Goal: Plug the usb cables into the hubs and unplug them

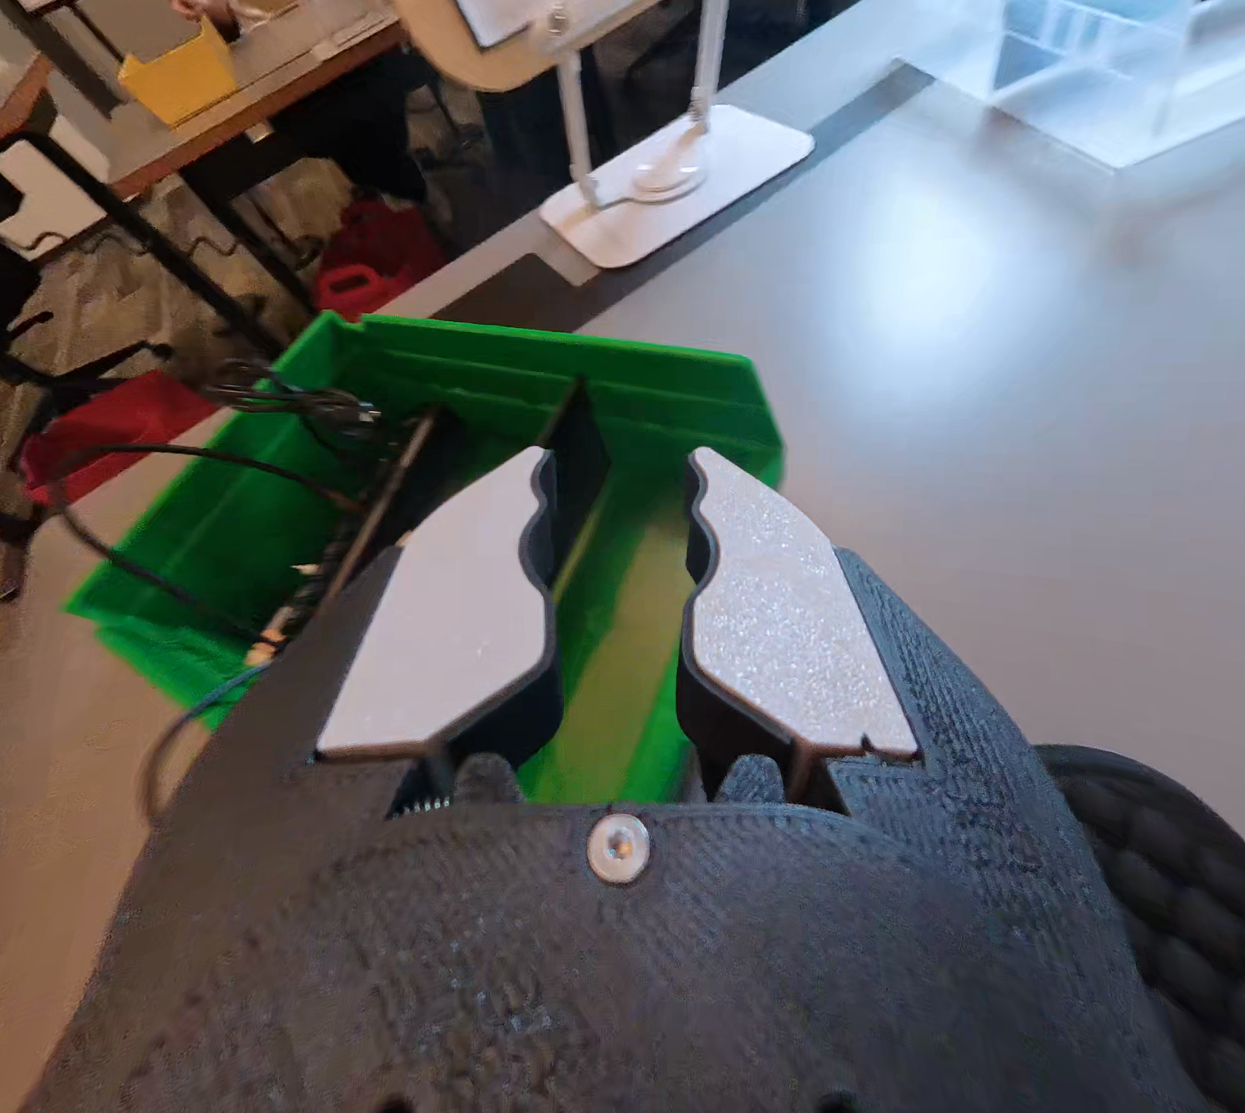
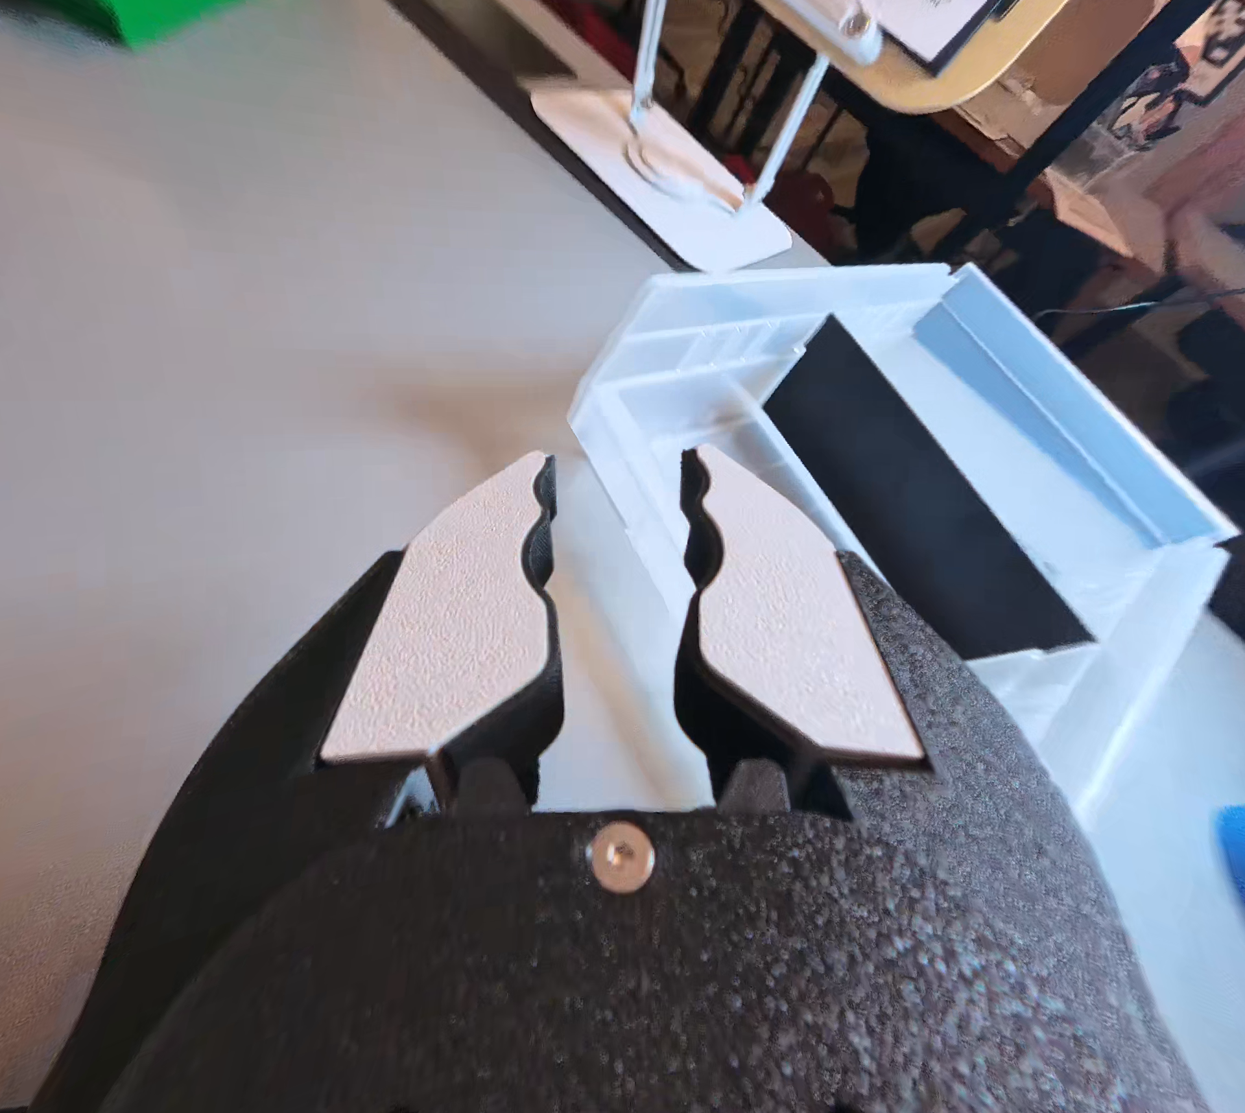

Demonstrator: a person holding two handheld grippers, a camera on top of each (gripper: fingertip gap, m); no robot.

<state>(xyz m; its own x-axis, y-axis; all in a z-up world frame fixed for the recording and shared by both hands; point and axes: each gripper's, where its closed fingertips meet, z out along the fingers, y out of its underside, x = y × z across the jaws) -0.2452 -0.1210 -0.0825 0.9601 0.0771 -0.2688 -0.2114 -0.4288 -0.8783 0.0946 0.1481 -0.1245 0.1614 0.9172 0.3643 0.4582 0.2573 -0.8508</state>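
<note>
In the left wrist view a green bin (image 1: 222, 542) with black dividers (image 1: 579, 461) stands on the grey table. Black USB cables (image 1: 202, 468) loop out of its left compartment. My left gripper (image 1: 620, 474) is open and empty, hovering over the bin's right compartment. In the right wrist view a clear white bin (image 2: 680, 340) with a black divider (image 2: 930, 508) stands on the table. My right gripper (image 2: 620, 474) is open and empty, its tips just above the white bin's near left corner. No hub is clearly visible.
A white stand (image 1: 680, 178) holding a board with pictures sits at the table's far edge, between the two bins; it also shows in the right wrist view (image 2: 667, 192). The clear bin (image 1: 1051, 16) is at the far right of the left wrist view. Other tables and red bags lie beyond. Some 45 cm of space lies between my two pairs of fingers.
</note>
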